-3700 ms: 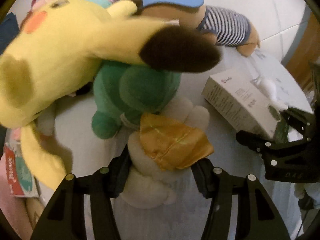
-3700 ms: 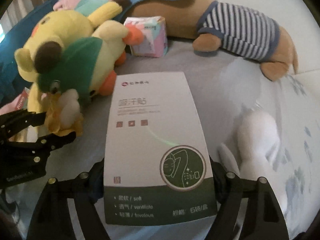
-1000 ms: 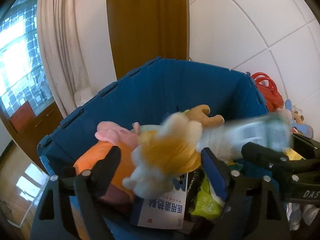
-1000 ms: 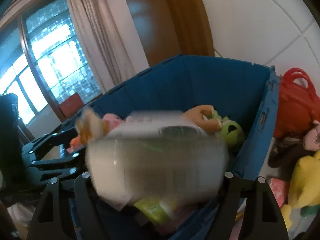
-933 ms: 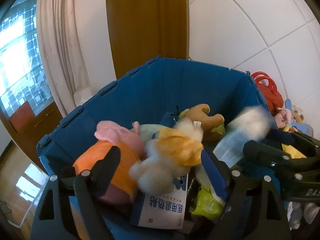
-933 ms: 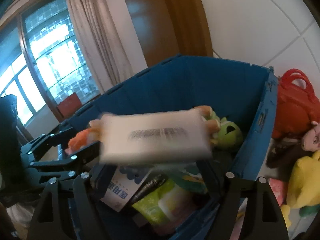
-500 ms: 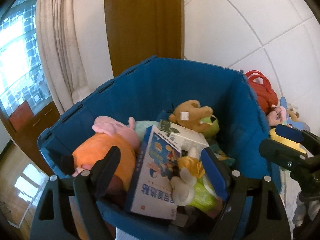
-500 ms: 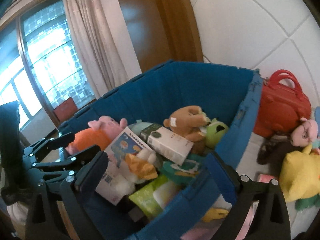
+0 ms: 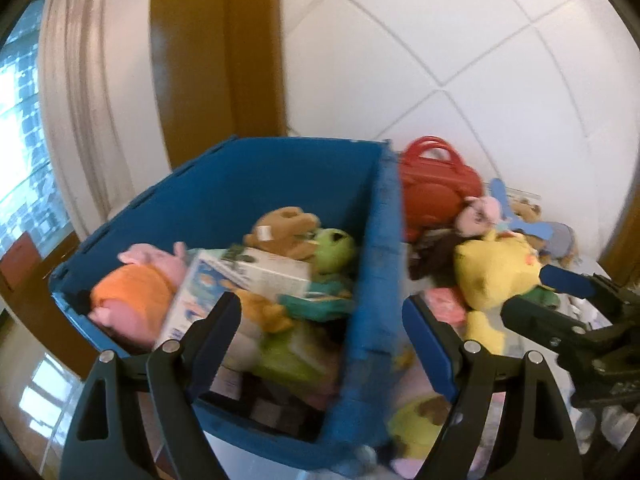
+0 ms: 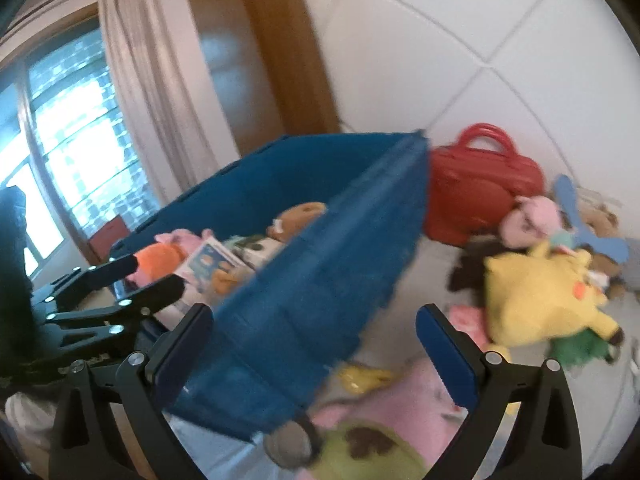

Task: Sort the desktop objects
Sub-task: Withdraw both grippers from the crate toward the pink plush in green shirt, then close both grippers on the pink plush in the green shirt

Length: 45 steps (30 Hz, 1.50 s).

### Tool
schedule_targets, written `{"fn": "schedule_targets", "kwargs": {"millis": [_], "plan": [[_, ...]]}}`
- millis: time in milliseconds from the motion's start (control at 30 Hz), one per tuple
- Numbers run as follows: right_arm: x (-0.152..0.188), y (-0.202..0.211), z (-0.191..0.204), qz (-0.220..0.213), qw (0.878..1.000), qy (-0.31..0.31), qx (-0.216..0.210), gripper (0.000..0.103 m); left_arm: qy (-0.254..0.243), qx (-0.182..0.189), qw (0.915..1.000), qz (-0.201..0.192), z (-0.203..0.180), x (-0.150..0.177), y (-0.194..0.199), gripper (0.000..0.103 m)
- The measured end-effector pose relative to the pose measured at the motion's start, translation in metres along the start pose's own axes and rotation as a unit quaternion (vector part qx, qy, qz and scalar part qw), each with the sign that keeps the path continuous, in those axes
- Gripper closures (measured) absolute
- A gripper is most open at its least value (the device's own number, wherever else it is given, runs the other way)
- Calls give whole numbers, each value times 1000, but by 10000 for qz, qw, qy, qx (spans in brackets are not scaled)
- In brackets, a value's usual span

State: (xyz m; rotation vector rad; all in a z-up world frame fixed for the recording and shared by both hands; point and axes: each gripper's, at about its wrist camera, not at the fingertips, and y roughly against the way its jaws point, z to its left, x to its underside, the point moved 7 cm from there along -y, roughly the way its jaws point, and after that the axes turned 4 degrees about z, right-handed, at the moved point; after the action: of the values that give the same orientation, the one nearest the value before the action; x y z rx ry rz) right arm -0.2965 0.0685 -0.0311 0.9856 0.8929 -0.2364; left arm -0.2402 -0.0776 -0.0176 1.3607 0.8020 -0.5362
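Both claws gape empty: left claw (image 9: 322, 320) above the blue bin (image 9: 372, 264), where the white box (image 9: 260, 270) lies among plush toys; right claw (image 10: 314, 334) straddles its wall, yellow plush (image 10: 536, 296) nearby.

Blue bins: one (image 9: 304, 184), at 9 to 12 o'clock of the left wrist view.
Soft toys inside the bin: at least four that can be told apart, namely a pink pig in orange (image 9: 140, 284), a brown bear (image 9: 284, 228), a green frog-like toy (image 9: 334, 244), and a white one with an orange cape (image 9: 256, 312).
Boxes inside the bin: two, a blue-printed box (image 9: 188, 300) and a white-and-green box (image 9: 268, 270).
Red handbags: one (image 10: 480, 188), at 1 o'clock of the right wrist view.
Yellow plush toys outside the bin: one large (image 10: 540, 296), at 3 o'clock.
Other toys in that pile: too blurred to count.
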Motion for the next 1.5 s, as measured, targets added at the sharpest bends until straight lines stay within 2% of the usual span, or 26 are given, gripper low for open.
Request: {"fn": "schedule_targets", "kwargs": {"millis": [167,300,533,733,1033,1233,1333,1500], "plan": [[36,33,-57,133,9993,-252,253,0,-152,241,9996,52,-63,20,11,20],[66,57,-100,323,9980,-332,430,0,-179,307,9990,273,-111,41,11,20],[106,91,-152,494,9969,-388,463,0,21,205,9977,653,-152,84,6,20],[129,81,-176,739,9945,-630,394,0,121,-31,9945,1039,-144,118,-12,20],[142,26,-168,1172,9906,-629,327,0,501,-96,9857,1607,-108,159,-55,20],[147,-4,-180,1352,9881,-656,320,0,643,107,9814,1804,-129,177,-80,20],[143,-22,-189,1525,9858,-659,261,0,713,93,9782,1950,-142,187,-92,20],[138,-51,-190,1778,9838,-248,-3,0,1049,-361,9706,2137,-138,216,-108,19]]}}
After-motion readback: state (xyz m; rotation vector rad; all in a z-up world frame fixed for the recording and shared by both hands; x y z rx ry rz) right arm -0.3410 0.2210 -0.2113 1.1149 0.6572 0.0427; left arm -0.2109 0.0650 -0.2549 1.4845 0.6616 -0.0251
